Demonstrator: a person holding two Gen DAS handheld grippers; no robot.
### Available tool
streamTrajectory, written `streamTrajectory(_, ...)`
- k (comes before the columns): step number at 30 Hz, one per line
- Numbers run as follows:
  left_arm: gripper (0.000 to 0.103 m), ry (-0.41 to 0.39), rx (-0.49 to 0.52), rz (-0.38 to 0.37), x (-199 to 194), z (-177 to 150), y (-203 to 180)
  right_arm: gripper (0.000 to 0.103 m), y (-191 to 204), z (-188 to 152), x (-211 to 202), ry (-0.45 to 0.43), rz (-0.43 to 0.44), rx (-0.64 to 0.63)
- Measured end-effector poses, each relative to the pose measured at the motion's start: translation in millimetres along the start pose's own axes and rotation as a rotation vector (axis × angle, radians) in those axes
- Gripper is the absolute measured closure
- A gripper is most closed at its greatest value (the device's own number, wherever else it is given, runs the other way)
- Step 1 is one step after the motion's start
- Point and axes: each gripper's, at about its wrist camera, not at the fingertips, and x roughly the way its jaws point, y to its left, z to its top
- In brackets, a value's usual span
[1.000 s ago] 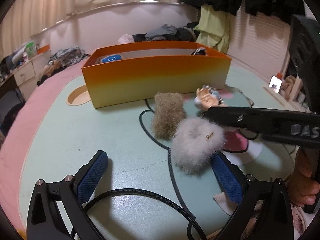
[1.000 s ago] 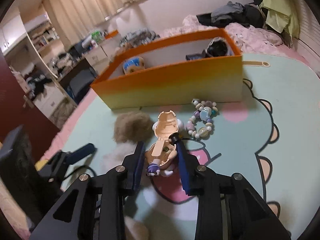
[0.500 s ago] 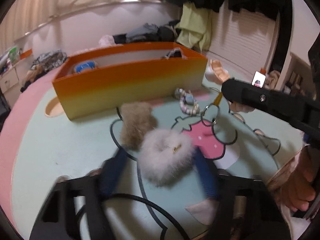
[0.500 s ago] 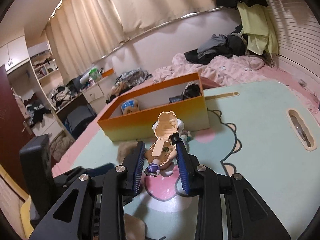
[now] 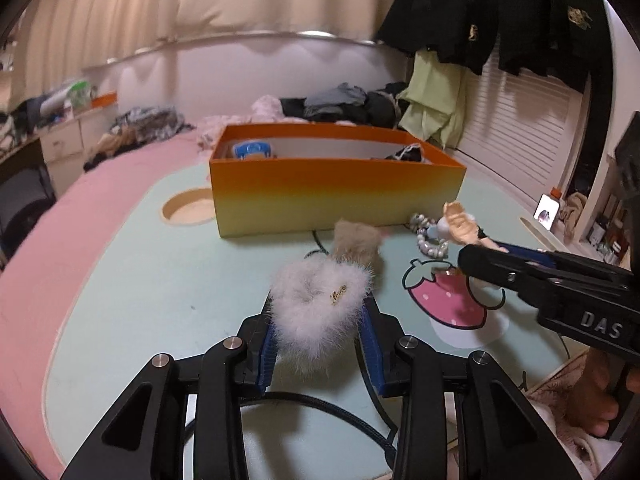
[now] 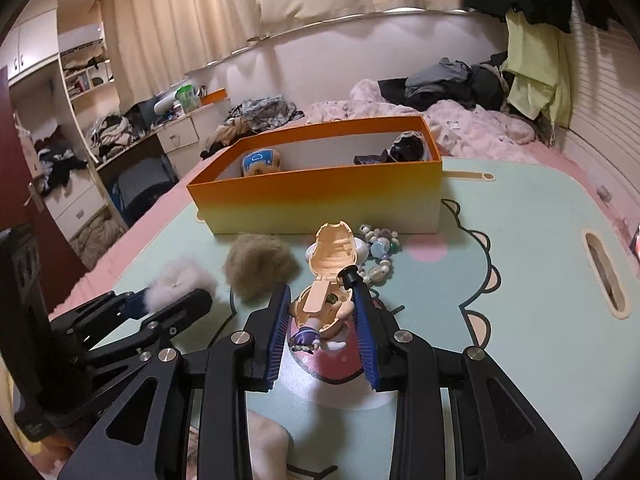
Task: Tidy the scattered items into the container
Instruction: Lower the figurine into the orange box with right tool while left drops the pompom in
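Blue-padded fingers [image 5: 267, 350] of the left gripper [image 5: 318, 344] are drawn in on a white fluffy scrunchie [image 5: 318, 308], squeezing its fur from both sides; it sits raised between them at the centre of the left wrist view. Those jaws have just been closing, and the scrunchie fills the gap. The right gripper [image 6: 322, 322] is likewise narrowed onto a small peach-coloured toy figure [image 6: 330, 276], whose hinged shell stands open above the pads.

Going down in size: a mint-green mat [image 5: 152, 280] with cartoon print covers the surface and bears everything else, with pink bedding [image 6: 472, 128] beyond it. An orange-to-yellow box [image 5: 336, 196], the container, stands at 12 o'clock from both grippers, well apart from them; inside lie a blue-and-white item [image 6: 260, 162] at its left end and a dark lacy piece [image 6: 406, 148] at its right end. A brown fluffy scrunchie [image 6: 258, 266] lies on the mat near the box's front wall, at about 10 o'clock from the right gripper and just beyond the white one in the left wrist view. A beaded bracelet [image 6: 378, 252] rests at 1 o'clock from the right gripper, just beside the toy figure and close to the box.
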Motion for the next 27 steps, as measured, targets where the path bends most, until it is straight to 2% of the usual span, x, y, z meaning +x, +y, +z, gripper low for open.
streamTrajectory(13, 0.068, 0.011, -0.005, -0.01, 1, 2, 5, 0.07, 7, 5, -8, -0.037, -0.01, -0.047)
streamTrajectory(16, 0.068, -0.007, 0.029, 0.005, -2, 26, 7, 0.07, 7, 30, -11, -0.06, -0.046, -0.078)
streamTrajectory(18, 0.068, -0.042, 0.009, -0.027, -10, 56, 16, 0.07, 4, 52, -10, -0.067, -0.053, -0.079)
streamTrajectory(20, 0.068, -0.073, -0.019, -0.053, -14, 84, 25, 0.07, -2, 75, -8, -0.071, -0.002, -0.051)
streamTrajectory(22, 0.068, -0.085, -0.026, -0.037, -10, 109, 30, 0.07, -6, 96, -1, -0.069, 0.049, -0.016)
streamTrajectory(24, 0.067, -0.078, -0.025, -0.02, 2, 131, 33, 0.07, -7, 115, 11, -0.059, 0.074, -0.003)
streamTrajectory(27, 0.067, -0.009, -0.042, -0.025, 36, 150, 36, 0.07, -4, 130, 40, -0.017, 0.068, -0.006)
